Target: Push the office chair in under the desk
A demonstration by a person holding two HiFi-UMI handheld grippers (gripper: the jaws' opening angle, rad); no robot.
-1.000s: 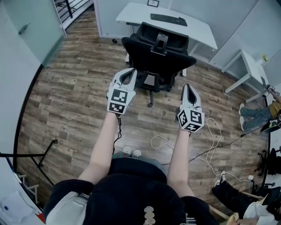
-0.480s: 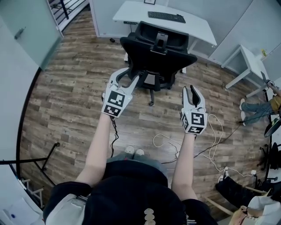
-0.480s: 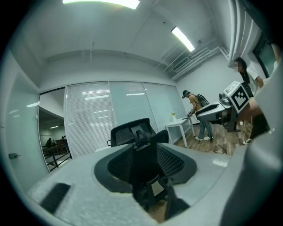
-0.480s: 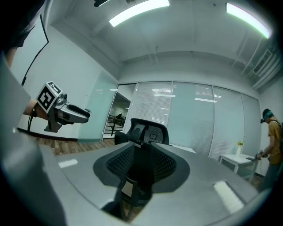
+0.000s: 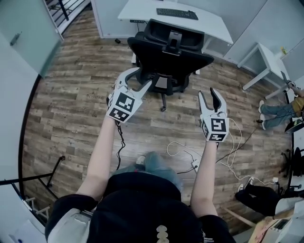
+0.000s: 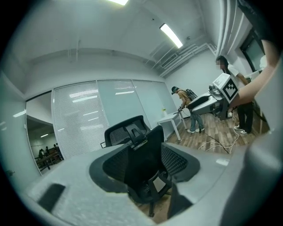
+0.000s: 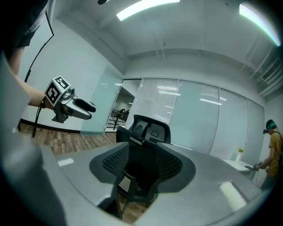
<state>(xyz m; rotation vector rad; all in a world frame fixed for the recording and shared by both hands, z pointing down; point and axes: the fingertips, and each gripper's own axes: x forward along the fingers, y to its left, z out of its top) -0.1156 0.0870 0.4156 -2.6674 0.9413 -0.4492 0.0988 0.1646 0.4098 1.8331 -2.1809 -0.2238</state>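
Opening just now, the jaws of the left gripper (image 5: 139, 78) and right gripper (image 5: 209, 93) stand apart, empty, with the office chair (image 5: 168, 52) ahead untouched.

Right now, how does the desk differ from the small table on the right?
The desk is wider than the small table. The desk holds a keyboard; the small table's top is nearly bare. The chair stands at the desk, none at the small table. Both are white.
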